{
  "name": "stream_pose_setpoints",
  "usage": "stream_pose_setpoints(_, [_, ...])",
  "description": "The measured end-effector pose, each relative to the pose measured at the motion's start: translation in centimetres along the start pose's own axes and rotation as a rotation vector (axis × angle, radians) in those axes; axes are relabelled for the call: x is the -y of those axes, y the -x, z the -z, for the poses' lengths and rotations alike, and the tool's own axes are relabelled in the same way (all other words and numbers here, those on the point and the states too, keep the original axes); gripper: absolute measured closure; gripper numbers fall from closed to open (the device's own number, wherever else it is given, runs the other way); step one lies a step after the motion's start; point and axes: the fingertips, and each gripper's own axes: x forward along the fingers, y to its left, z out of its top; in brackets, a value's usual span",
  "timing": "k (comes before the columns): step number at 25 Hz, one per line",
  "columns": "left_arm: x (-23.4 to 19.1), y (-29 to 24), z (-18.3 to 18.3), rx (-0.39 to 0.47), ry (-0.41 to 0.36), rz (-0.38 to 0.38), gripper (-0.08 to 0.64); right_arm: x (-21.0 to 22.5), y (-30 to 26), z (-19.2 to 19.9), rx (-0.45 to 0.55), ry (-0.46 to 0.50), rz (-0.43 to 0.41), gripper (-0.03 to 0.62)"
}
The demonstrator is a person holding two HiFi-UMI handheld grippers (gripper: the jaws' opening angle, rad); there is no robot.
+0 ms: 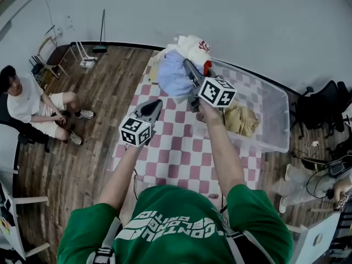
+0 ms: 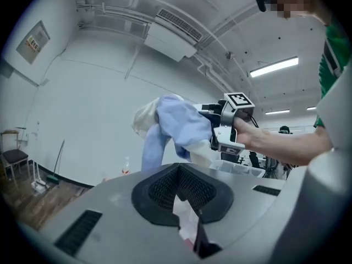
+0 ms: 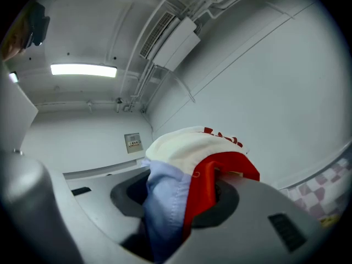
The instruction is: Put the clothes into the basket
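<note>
Your right claw [image 1: 188,66] is clamped on a bundle of clothes [image 1: 175,75], blue, white and red, held up just beside the basket [image 1: 276,108], over the checked desk [image 1: 176,153]. Your left claw [image 1: 156,104] is closed, left of the basket. It appears empty, though the pale patch beneath its jaws is unclear. A tan garment [image 1: 240,120] lies inside the basket.
</note>
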Motion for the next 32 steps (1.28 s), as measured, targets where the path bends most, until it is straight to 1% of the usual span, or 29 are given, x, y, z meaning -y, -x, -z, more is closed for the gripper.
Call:
stream_pose_setpoints(3, [2.0,-2.6,-2.4,0.025,-0.030,0.052,0.557,2.6,2.7,-2.1,0.032,0.012,0.051,0.423])
stream_pose_setpoints(6, [4.3,-4.9,-3.7,0.041,-0.045,0.101,0.557,5.4,5.9,-4.0,0.062,0.027,0.106,0.423])
stream_pose_setpoints(13, [10.8,-10.3,-5.2,0.048,-0.087,0.236,0.557,11.9,14.2,-7.6,0.122,0.053,0.255,0.423])
stream_pose_setpoints(18, [15.7,-13.3,-5.8,0.049,-0.103,0.318,0.557,15.5,20.6,-9.5,0.151,0.062,0.350,0.423])
stream_pose_setpoints(22, [19.2,-15.5,-5.7,0.043,-0.109,0.381,0.557,18.0,24.9,-10.3,0.166,0.065,0.416,0.423])
stream_pose_setpoints(27, [23.3,-17.5,-5.1,0.029,-0.120,0.451,0.556,20.4,29.4,-10.4,0.178,0.056,0.486,0.423])
stream_pose_setpoints(32, [25.7,-19.0,-4.6,0.009,-0.127,0.487,0.557,22.9,31.6,-9.2,0.143,0.045,0.537,0.423])
